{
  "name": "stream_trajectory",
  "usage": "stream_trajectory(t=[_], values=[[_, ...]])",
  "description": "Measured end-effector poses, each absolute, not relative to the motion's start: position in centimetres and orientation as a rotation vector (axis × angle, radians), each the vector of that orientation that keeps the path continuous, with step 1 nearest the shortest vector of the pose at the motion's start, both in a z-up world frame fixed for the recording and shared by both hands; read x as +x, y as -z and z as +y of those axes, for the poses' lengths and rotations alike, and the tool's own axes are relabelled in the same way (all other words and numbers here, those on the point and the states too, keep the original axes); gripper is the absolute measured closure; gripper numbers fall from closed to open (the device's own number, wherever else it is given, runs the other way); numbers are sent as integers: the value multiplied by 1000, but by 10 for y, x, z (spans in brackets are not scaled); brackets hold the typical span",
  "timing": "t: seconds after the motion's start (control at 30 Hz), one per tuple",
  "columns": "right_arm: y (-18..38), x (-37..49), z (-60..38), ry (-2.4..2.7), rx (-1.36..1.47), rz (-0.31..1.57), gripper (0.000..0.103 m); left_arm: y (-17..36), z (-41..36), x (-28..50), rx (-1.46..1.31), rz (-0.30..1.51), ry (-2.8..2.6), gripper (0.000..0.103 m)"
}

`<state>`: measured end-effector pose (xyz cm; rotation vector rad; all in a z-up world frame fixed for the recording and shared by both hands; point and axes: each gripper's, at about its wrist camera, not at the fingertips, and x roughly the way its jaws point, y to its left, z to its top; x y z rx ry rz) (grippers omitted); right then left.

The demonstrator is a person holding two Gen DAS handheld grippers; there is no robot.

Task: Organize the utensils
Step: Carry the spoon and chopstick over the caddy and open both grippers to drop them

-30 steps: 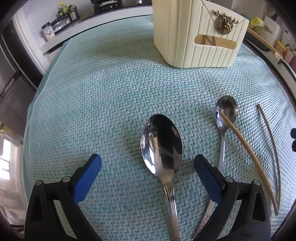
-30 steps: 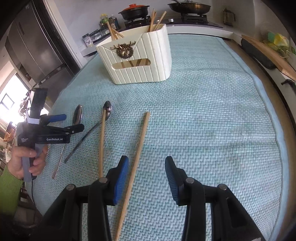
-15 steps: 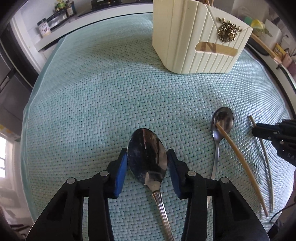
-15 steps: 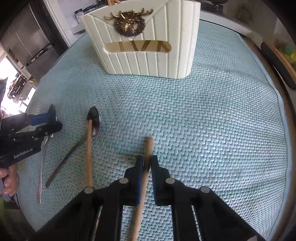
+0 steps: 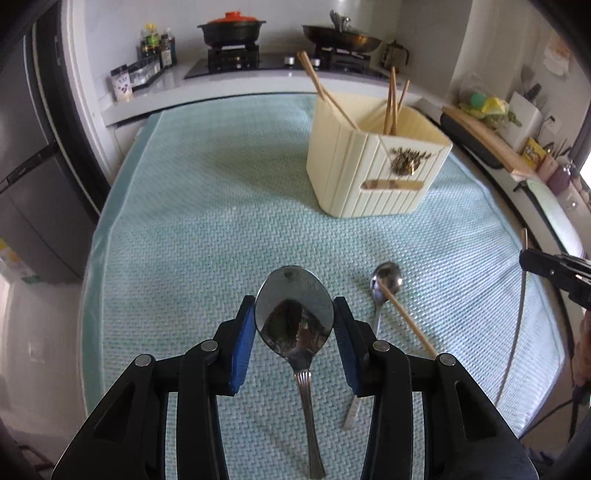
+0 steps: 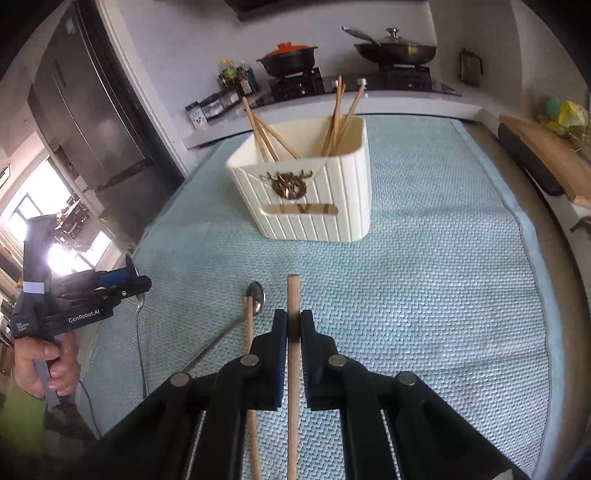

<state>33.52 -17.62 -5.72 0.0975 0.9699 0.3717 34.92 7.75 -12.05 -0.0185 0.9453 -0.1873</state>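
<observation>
The left gripper point(image 5: 294, 326) is closed on the bowl of a large metal spoon point(image 5: 294, 317), which is pinched between the blue pads, its handle hanging down toward the camera above the table. The right gripper point(image 6: 293, 326) is clamped almost fully shut on a wooden chopstick point(image 6: 293, 295), whose blunt tip is seen sticking out past the pads.

Just to the right of the left gripper, a small spoon point(image 5: 384, 284) is left lying on the teal woven mat point(image 5: 184, 240), and a second chopstick point(image 5: 404, 319) is laid across its bowl. In the right wrist view the same pair is found just left of the held chopstick.

Farther back on the mat a cream ribbed utensil holder point(image 6: 314, 192) with a brass ornament is stood upright, with several chopsticks point(image 6: 336, 114) already leaning inside it. The stretch of mat between the grippers and the holder is bare.

Behind the table, a stove with a red-lidded pot point(image 5: 231, 27) and a lidded pan point(image 5: 341, 37) is seen, beside spice jars point(image 5: 127, 79). A fridge point(image 6: 88, 110) is stood at the left.
</observation>
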Motion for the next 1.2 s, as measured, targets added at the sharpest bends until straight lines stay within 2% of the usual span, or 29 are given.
stream_trajectory(t=[0.2,0.47,0.87,1.2], values=[[3,308,-191,-381,77,820,96,73,86,329,-41,837,200,62],[-38,289,-202,-378,40,679,96,53,85,329,-79,802,214,62],[-46,322,-207,-397,53,633,96,17,76,347,-113,769,268,62],[-113,365,-204,-363,67,402,96,-57,68,390,-151,633,293,62]])
